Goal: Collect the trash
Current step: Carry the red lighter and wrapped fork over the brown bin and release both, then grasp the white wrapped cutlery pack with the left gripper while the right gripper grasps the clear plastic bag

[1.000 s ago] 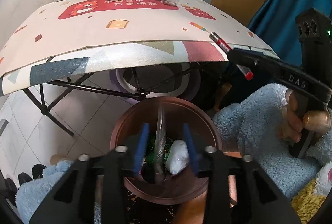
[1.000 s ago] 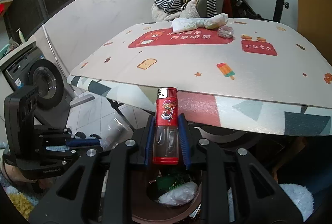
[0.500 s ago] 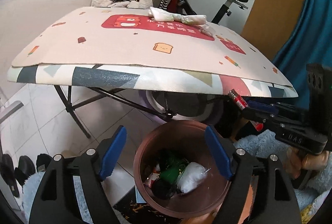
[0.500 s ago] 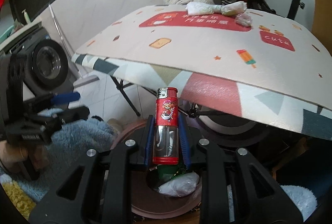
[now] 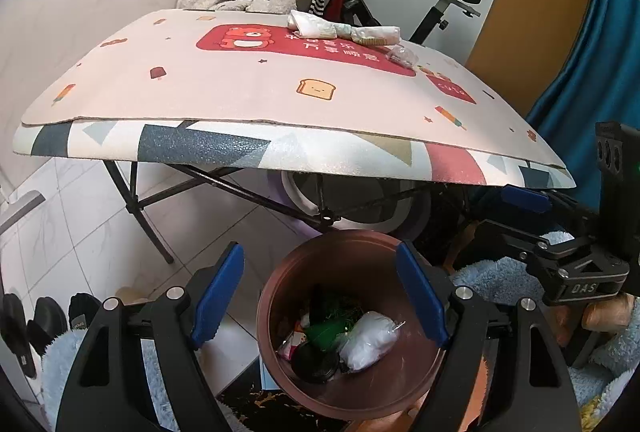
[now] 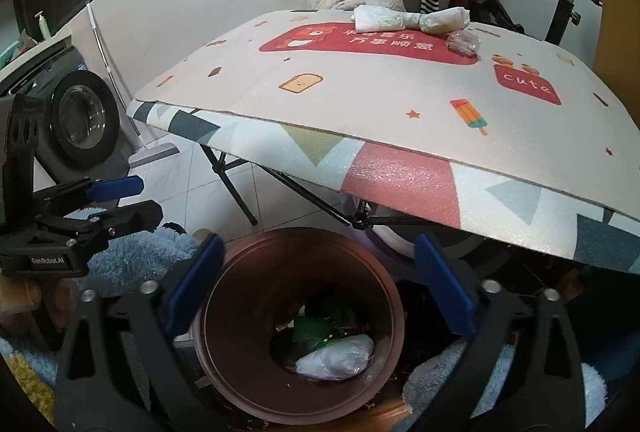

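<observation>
Red lighter gone from the right claw (image 6: pixel 320 288), jaws just sprung wide, nothing between.

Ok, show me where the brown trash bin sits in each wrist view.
Left wrist view: the brown trash bin sits bottom centre-right, between the claw's blue pads.
Right wrist view: bottom centre, below the table edge.
Shared landmark: the white plastic bag inside the bin.

Both grippers: black angular frames, blue finger pads (image 5: pixel 218 290), silver screws behind the pads. Right gripper (image 5: pixel 520 210) marked "DAS"; left gripper (image 6: pixel 120 198) marked "GenRobot.AI". Fluffy pale-blue sleeves (image 6: pixel 132 264).
</observation>
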The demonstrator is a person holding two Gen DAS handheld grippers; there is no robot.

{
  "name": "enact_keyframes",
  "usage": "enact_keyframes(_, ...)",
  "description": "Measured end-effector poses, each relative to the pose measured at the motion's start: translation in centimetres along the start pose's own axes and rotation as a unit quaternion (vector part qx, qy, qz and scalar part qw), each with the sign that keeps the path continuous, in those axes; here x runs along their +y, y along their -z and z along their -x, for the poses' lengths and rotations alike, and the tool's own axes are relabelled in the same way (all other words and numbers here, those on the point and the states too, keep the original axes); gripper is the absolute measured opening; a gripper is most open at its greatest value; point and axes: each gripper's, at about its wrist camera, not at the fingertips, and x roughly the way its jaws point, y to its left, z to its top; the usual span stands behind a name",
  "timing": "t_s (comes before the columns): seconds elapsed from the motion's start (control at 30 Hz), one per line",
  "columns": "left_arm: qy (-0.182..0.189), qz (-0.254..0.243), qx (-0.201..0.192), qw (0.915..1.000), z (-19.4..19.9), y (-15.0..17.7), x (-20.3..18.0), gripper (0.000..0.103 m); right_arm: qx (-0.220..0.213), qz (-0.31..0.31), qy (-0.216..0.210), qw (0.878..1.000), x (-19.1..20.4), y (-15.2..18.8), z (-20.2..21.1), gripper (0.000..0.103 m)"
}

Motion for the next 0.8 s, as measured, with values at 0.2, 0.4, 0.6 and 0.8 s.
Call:
enact_keyframes(0.2, 0.011, 0.000, 0.000, 0.9999, -0.1, -0.1, 0.0, 0.076, -0.015, -0.009, 0.014, 1.000, -0.4, -0.2, 0.4, 0.097)
enact_keyframes(0.4, 0.015, 0.004, -0.001, 0.9999, -0.2, -0.1, 0.0, 0.076, -0.028, -0.024, 0.020, 0.999, -1.1, -0.4, 0.8, 0.097)
enact_keyframes(0.6, 0.022, 0.030, -0.024, 0.9990, 0.8, -2.2, 1.3, 0.076, -0.048, -0.051, 0.022, 0.997, -2.6, -1.4, 1.7, 0.097)
enact_keyframes(0.8, 0.027, 0.031, -0.064, 0.9971, 1.4, -8.0, 2.5, 0.076, -0.100, -0.058, 0.031, 0.993, -7.5, -7.3, 3.2, 0.097)
